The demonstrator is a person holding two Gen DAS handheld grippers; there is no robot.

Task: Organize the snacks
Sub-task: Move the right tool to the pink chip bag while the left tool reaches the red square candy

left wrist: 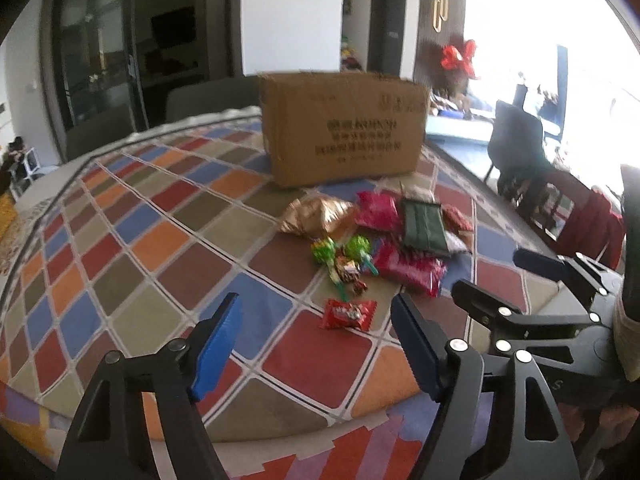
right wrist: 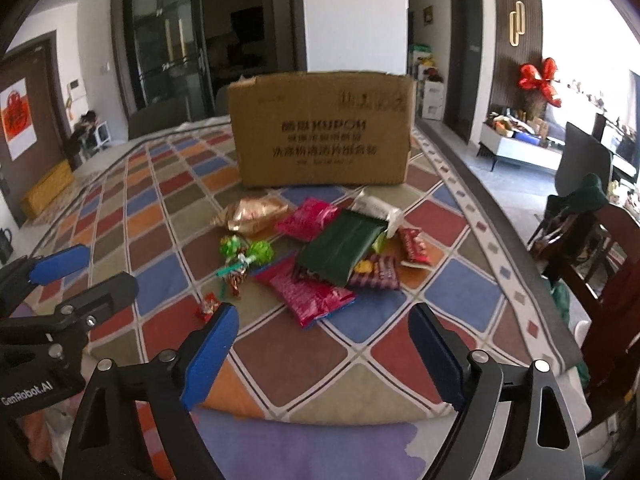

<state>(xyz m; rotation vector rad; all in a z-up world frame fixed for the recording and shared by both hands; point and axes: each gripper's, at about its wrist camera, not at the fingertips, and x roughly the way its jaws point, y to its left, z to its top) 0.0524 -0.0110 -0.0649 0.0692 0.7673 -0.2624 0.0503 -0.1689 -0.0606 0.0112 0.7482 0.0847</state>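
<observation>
Judging by how things lie, the sorting has not begun: every snack sits in a loose heap on the patchwork-covered tabletop, and this is the approach to a first pick.

The left hand-held gripper stands with its blue pads apart and nothing between them. The small red candy wrapper lies just beyond its fingertips, a little ahead of the gap, the nearest of all the snacks to the tabletop's near edge. The right hand-held gripper is likewise spread wide and empty; the closer pink packet lies just ahead of its gap, with bare cloth between.

Behind these, toward the middle of the tabletop, the heap holds two green-wrapped lollipops, a gold foil bag, a second pink packet and a dark green pouch resting on top of other wrappers. A brown cardboard box stands upright beyond the heap, toward the far edge (probably where the snacks are meant to go, though its top is not visible from here).

The next move likely calls for each gripper to ease forward and low until a wrapper sits squarely between its pads, then close gently; thin, flat wrappers on cloth may slide or buckle rather than lift.
</observation>
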